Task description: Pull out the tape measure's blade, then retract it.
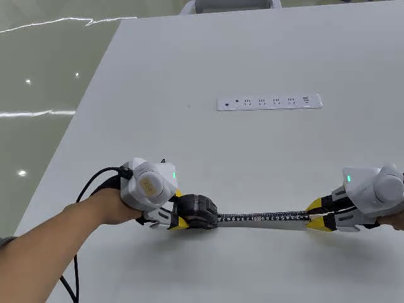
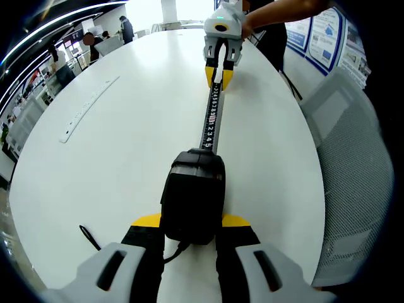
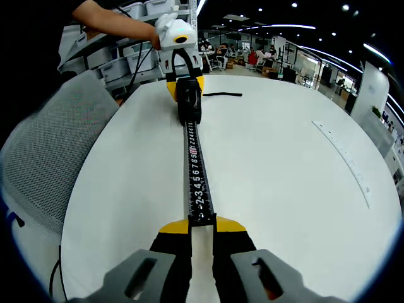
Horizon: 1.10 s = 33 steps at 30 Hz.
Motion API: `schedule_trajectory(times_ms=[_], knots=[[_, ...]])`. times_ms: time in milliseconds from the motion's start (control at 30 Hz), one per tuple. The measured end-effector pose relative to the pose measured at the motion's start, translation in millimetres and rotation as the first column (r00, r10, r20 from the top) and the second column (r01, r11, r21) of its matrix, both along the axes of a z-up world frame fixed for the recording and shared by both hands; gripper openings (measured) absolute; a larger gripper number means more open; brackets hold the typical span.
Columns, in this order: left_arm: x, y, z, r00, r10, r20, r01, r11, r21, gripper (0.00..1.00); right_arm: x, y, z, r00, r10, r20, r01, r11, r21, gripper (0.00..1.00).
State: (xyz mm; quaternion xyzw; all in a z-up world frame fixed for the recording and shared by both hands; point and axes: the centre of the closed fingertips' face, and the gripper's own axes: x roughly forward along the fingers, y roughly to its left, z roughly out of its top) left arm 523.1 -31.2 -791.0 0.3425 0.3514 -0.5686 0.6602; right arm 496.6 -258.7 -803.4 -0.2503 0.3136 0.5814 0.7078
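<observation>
The tape measure's black case (image 1: pixel 197 211) was gripped between the jaws of the left gripper (image 1: pixel 179 220), over the near part of the white tabletop (image 1: pixel 265 158). The blade (image 1: pixel 262 218) was stretched out to the right gripper (image 1: pixel 320 221), whose jaws were closed on its tip. A power strip (image 1: pixel 269 101) lay well apart.

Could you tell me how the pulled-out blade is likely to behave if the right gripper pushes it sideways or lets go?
The blade spans straight between the case and the right gripper, so it is probably fairly stiff lengthwise. It looks thin, so a sideways push would likely bend it. Released, it may snap back.
</observation>
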Motion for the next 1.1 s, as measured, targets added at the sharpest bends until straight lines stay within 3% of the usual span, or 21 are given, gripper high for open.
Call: schedule_trajectory(times_ms=[1100], knots=[[0.4,0.7,-0.1,1.000,-0.005,-0.001,0.005,1.000,0.006,0.27,-1.1,-14.0,-0.1,1.000,-0.016,-0.010,0.016,1.000,-0.006,0.09]])
